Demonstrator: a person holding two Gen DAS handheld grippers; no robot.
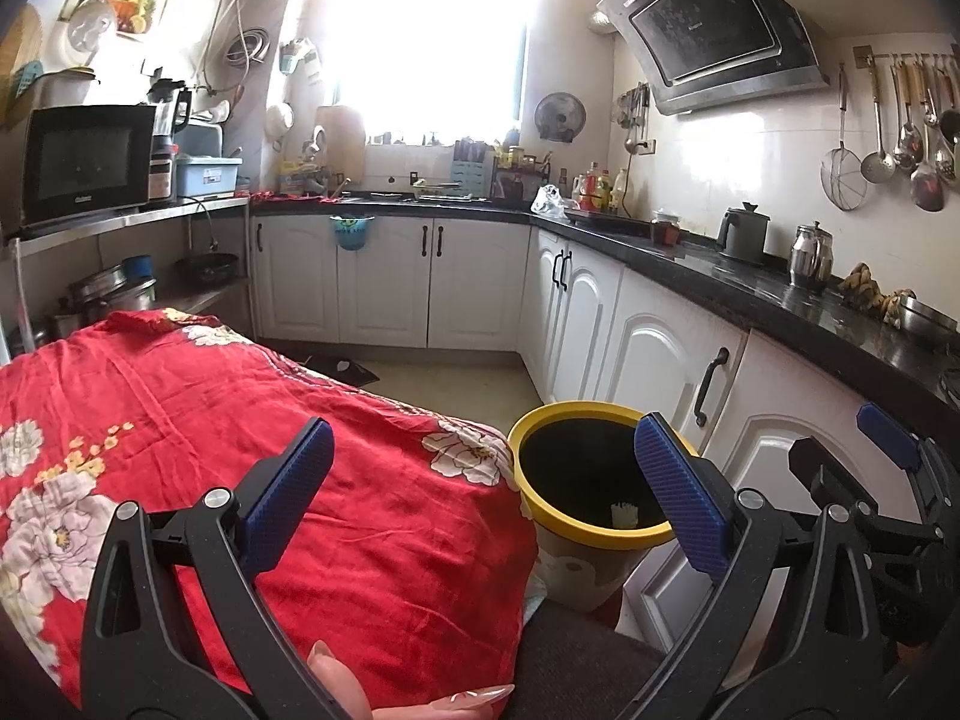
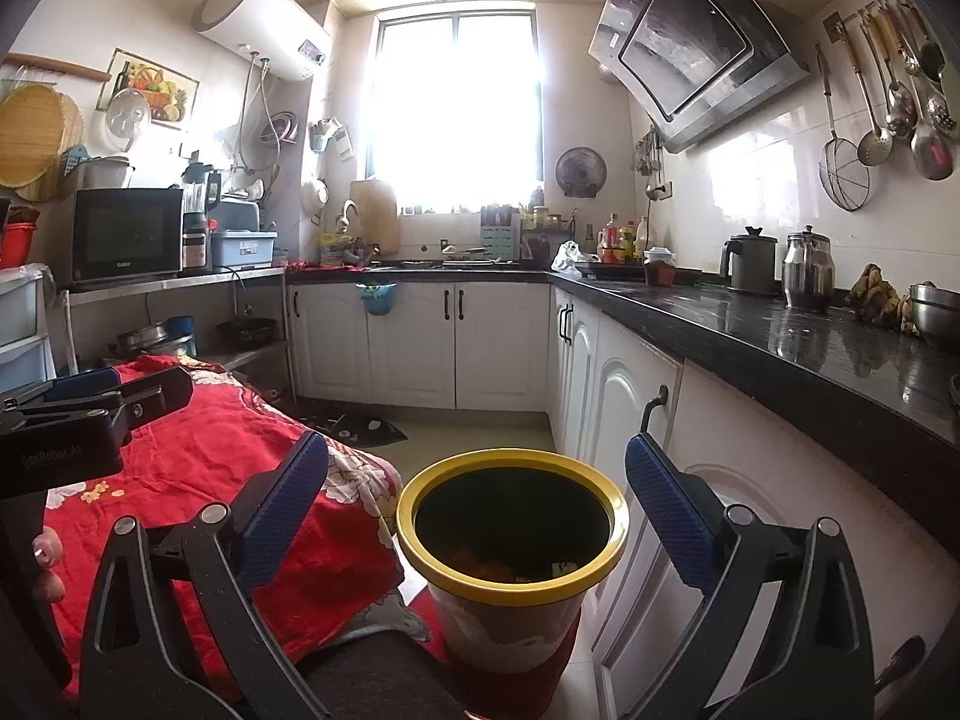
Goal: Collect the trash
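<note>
A yellow-rimmed trash bin (image 2: 513, 585) stands on the floor between a red flowered cloth and the white cabinets; some orange and pale scraps (image 2: 486, 567) lie at its bottom. My right gripper (image 2: 477, 480) is open and empty, hovering over the bin's mouth. In the left wrist view the bin (image 1: 591, 531) sits right of centre with a pale scrap (image 1: 624, 513) inside. My left gripper (image 1: 483, 468) is open and empty above the red cloth (image 1: 240, 420), beside the bin. The right gripper's body (image 1: 870, 492) shows at the far right there.
White cabinets (image 2: 606, 396) and a black counter (image 2: 780, 330) with kettles and a steel bowl run along the right. A microwave (image 2: 126, 234) sits on a steel shelf at left. A dustpan (image 2: 360, 423) lies on the floor ahead. Fingers (image 1: 342, 684) hold the left gripper.
</note>
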